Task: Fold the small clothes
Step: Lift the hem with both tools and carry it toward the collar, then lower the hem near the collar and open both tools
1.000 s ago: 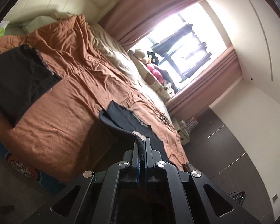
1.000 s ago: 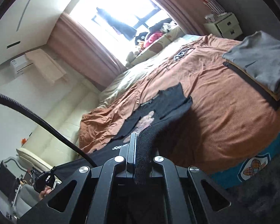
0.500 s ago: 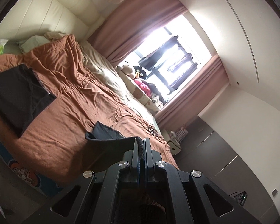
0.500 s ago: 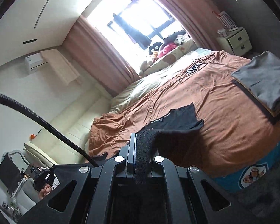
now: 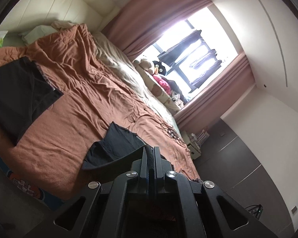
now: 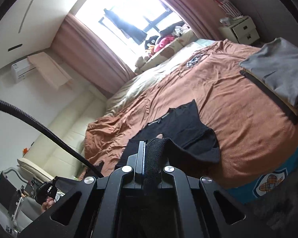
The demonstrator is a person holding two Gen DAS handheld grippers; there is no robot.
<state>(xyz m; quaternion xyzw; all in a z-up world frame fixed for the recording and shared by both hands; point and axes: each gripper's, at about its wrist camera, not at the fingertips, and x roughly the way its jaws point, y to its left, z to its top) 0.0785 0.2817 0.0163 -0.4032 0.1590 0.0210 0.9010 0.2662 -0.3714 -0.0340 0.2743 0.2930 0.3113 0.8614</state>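
Rust-brown bedspread [image 6: 228, 107] carries black shirt [image 6: 180, 127]; left gripper [image 5: 151, 150] and right gripper [image 6: 149, 144] each clamp its hem at 6 o'clock.

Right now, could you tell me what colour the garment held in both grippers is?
Black garment, seen best in the right wrist view.
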